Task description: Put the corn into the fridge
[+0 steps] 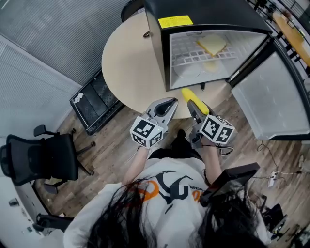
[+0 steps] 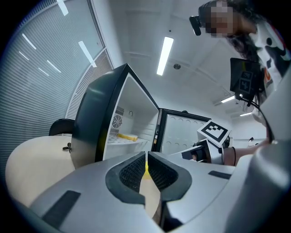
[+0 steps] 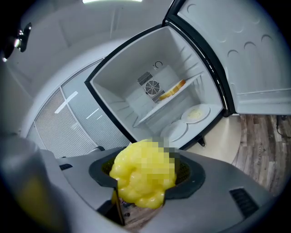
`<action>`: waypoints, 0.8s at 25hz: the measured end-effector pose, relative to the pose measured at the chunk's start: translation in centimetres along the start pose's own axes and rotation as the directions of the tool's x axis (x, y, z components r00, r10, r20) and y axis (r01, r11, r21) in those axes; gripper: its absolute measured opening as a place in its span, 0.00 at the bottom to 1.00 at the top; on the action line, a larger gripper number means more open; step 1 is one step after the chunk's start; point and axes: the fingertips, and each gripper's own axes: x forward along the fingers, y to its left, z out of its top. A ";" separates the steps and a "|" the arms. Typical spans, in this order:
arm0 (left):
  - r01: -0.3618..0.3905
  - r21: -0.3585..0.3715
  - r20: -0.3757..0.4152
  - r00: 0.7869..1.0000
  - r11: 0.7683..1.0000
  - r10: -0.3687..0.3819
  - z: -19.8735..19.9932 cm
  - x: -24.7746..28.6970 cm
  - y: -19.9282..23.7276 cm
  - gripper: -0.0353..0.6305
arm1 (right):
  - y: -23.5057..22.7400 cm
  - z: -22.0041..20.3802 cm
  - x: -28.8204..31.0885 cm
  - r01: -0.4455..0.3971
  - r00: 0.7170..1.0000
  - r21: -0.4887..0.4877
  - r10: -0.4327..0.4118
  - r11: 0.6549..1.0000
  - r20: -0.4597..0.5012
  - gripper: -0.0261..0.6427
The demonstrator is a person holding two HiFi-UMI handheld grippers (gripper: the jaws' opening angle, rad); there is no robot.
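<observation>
A small black fridge (image 1: 208, 14) stands on the round beige table (image 1: 131, 63) with its door (image 1: 276, 97) swung wide open to the right. A yellow corn cob (image 1: 190, 97) is clamped in my right gripper (image 1: 196, 107), just in front of the fridge opening. In the right gripper view the corn (image 3: 143, 172) fills the space between the jaws, end-on. My left gripper (image 1: 164, 107) is beside it on the left, jaws shut and empty (image 2: 146, 170). Inside the fridge (image 3: 154, 91) a wire shelf (image 1: 193, 51) holds a yellow slab of food (image 1: 211, 46).
Two plates (image 3: 196, 113) lie on the fridge floor. A black office chair (image 1: 41, 157) stands on the wooden floor at the left, and a black crate (image 1: 94, 101) sits beside the table. A tablet on a stand (image 1: 232, 180) is at my right side.
</observation>
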 end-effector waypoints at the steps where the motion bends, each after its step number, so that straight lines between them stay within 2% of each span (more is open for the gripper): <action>1: 0.001 -0.001 -0.005 1.000 1.000 -0.001 -0.1 0.6 0.1 0.07 | -0.5 0.4 0.3 0.001 1.000 0.001 -0.001 1.000 0.000 0.42; 8: 0.006 -0.031 -0.040 0.999 1.000 -0.007 -1.7 4.8 1.2 0.07 | -3.5 3.0 2.7 0.008 1.000 -0.008 -0.008 1.000 -0.015 0.42; 20: -0.060 -0.066 -0.037 0.998 0.996 0.058 -2.3 8.5 3.5 0.07 | -8.5 5.5 8.4 0.050 0.994 -0.082 -0.057 0.995 -0.096 0.42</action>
